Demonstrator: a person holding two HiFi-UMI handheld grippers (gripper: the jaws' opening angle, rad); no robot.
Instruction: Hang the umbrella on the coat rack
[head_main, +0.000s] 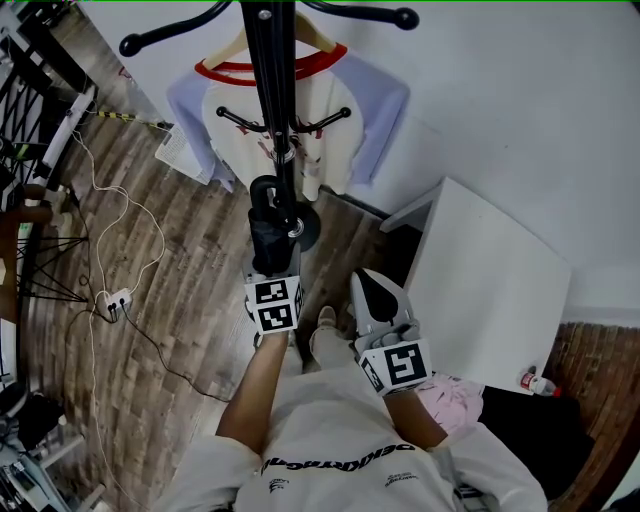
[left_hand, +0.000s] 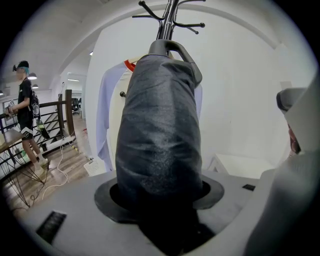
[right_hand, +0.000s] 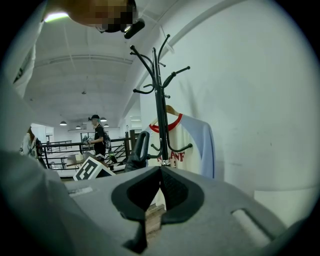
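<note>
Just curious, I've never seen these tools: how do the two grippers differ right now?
The left gripper clamps the folded black umbrella; the right gripper is shut on nothing. The left gripper reaches close to the coat rack pole; the right gripper sits farther back. Both carry a marker cube.

The wooden floor (head_main: 200, 335) bears a white table (head_main: 490, 290), a cable (head_main: 127, 197), a power strip (head_main: 115, 302) and perhaps papers (head_main: 180, 150).

Faintly shiny black cloth umbrella (left_hand: 159, 140), wood-grain floor (head_main: 200, 260), cloth shirt (head_main: 330, 110)
</note>
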